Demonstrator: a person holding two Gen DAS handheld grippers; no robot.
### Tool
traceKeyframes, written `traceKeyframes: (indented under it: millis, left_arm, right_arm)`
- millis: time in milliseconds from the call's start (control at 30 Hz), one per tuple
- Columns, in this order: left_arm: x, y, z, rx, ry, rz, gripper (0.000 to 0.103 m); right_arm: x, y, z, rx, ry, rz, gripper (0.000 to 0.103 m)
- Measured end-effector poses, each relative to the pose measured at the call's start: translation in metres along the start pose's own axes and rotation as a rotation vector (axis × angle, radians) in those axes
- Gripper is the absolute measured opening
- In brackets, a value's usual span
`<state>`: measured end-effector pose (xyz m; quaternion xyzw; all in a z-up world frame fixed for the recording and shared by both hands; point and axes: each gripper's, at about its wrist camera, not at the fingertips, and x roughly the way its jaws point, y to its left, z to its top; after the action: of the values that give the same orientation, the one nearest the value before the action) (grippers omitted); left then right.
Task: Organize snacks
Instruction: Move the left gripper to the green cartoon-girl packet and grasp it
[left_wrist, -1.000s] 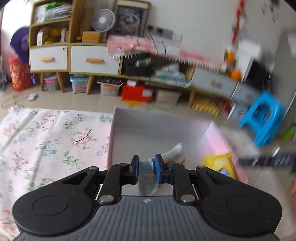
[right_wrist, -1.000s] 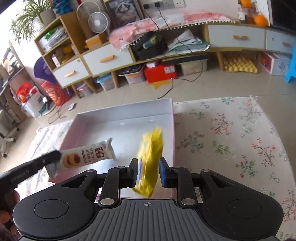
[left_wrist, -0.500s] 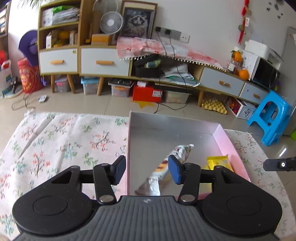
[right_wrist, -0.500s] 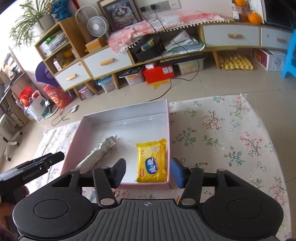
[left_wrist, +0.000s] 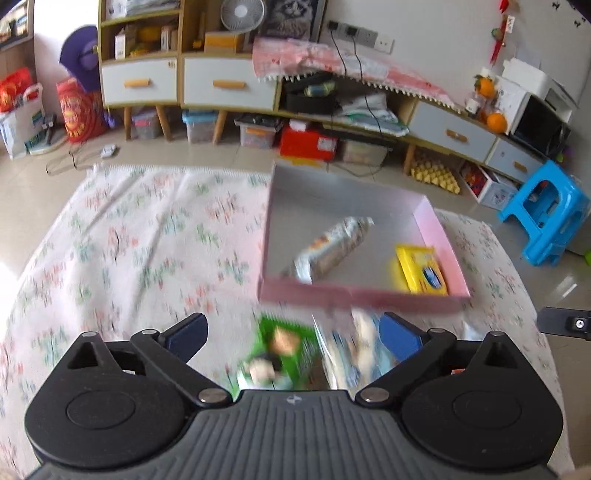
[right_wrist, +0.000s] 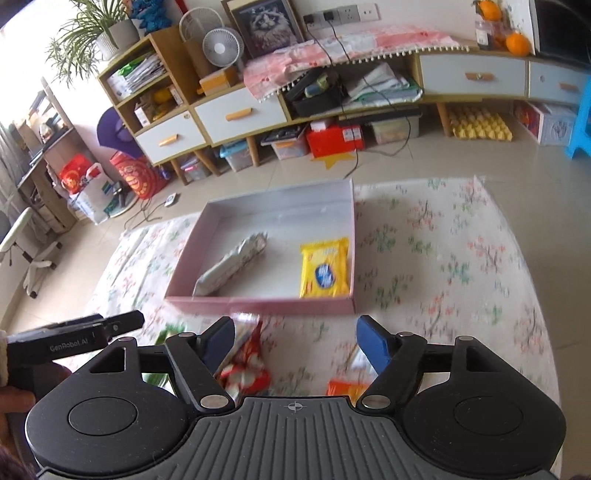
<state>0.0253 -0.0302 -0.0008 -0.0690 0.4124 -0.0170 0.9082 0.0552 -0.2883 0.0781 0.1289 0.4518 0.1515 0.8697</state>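
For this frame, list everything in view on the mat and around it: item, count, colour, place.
tray: 1, pink walls, grey floor, on the mat
long snack pack: 1, silvery white, lying in the tray, left part
yellow snack pack: 1, yellow with blue mark, flat in the tray, right part
red snack pack: 1, red and white, on the mat in front of the tray; blurred
orange pack: 1, orange, on the mat, partly hidden
green pack: 1, green, on the mat in front of the tray; blurred
floral mat: 1, white with flowers, on the floor
blue stool: 1, blue, right of the mat
left gripper: jaws opening, nothing between them
right gripper: jaws opening, nothing between them
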Motion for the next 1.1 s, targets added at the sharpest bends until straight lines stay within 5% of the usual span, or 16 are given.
traceKeyframes:
  millis: [433, 700, 1100]
  left_arm:
    - [-0.008, 0.027, -0.025, -0.071, 0.027, 0.057, 0.100]
    - [0.006, 0.033, -0.031, -0.074, 0.067, 0.064, 0.100]
    - [0.009, 0.035, -0.036, -0.025, 0.069, 0.069, 0.100]
  right_arm:
    - [0.005, -0.014, -0.048, 0.040, 0.126, -0.028, 0.084]
    - [0.040, -0.035, -0.072, 0.299, 0.272, 0.056, 0.088]
    - [0.045, -0.036, -0.091, 0.466, 0.227, -0.081, 0.087]
